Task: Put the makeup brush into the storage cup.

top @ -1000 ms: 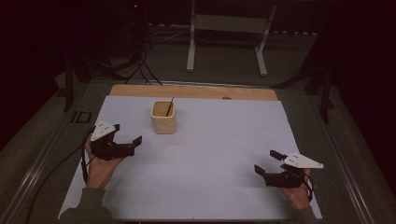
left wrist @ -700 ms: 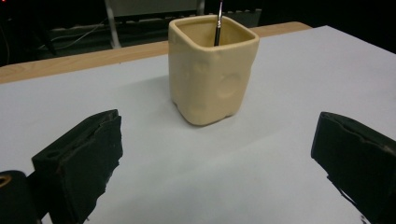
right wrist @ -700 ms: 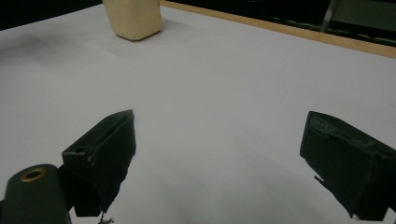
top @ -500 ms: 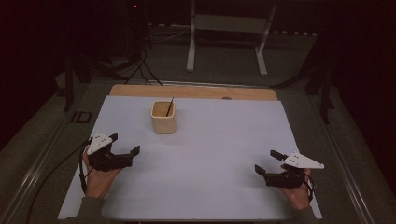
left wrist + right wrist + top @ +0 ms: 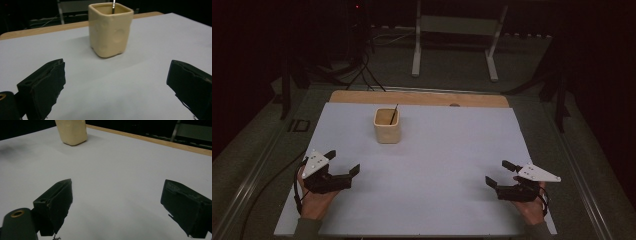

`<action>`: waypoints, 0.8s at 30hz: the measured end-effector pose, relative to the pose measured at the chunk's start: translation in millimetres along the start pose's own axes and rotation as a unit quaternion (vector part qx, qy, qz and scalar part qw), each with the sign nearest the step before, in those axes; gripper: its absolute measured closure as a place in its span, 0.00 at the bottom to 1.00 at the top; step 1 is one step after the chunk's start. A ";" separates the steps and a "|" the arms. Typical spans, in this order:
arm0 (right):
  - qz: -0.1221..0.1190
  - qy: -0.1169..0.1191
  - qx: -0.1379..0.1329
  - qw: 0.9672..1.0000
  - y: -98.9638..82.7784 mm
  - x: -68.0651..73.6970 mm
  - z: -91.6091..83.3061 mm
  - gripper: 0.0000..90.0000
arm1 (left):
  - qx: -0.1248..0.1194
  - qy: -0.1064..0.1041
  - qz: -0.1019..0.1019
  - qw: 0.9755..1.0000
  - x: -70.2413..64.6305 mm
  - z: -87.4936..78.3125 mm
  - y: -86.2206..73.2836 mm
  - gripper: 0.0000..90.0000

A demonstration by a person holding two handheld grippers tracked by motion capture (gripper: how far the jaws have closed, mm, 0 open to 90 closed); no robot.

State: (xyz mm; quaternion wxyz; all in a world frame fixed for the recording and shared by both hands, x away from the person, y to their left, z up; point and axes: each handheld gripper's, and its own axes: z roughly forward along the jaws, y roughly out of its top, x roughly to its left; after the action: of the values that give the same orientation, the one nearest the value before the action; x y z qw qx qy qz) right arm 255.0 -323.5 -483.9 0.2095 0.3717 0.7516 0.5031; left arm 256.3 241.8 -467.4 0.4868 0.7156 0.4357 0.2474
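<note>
On my left, the left gripper [image 5: 343,161] sits low over the near left part of the pale grey table mat [image 5: 452,165], its black jaws spread wide with nothing between them. In the left gripper view the cream, square-sided ceramic cup [image 5: 110,28] stands straight ahead of those jaws and well apart from them, upright, with a thin dark stick [image 5: 113,5] leaning up out of its mouth. From the high view the cup [image 5: 387,125] stands on the far left-centre of the mat, a little short of the wooden table edge [image 5: 422,98] that shows beyond it.

I judge that the step in hand is a reach for the cup or the stick with my left. To do it well I would keep the jaws wide on the way in, come at the cup square to its flat walls, not across a corner, and stay low enough to grip the body, not the rim. If the stick is the aim, I should come down from above and close gently, since a nudge could tip the cup.

Over at the right, the right gripper [image 5: 503,172] rests near the mat's near right corner, jaws also wide and empty, well away from the cup [image 5: 71,131]. It can stay put, or steady the cup.
</note>
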 end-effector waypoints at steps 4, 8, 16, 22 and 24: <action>-0.002 0.003 -0.003 1.000 0.1 0.5 -0.4 0.11 | -0.003 -0.006 0.005 1.000 -3.7 -1.8 -1.4 0.03; -0.003 0.006 -0.007 1.000 0.2 0.5 -0.7 0.11 | -0.004 -0.011 0.010 1.000 -6.7 -2.5 -2.2 0.03; -0.003 0.011 -0.011 1.000 0.1 0.6 -1.4 0.11 | -0.001 -0.009 0.017 1.000 -6.9 -1.9 -4.1 0.02; -0.007 0.014 -0.010 1.000 0.2 1.7 -1.2 0.11 | -0.001 -0.009 0.014 1.000 -6.5 -1.5 -4.7 0.02; -0.007 0.014 -0.011 1.000 0.2 1.5 -1.4 0.11 | -0.001 -0.008 0.015 1.000 -6.9 -0.9 -4.9 0.02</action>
State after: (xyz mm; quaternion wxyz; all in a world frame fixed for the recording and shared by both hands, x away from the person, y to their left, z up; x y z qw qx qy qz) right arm 253.1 -323.2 -483.0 0.2064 0.3575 0.7515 0.5146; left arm 250.3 237.0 -471.0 0.4872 0.7234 0.4208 0.2494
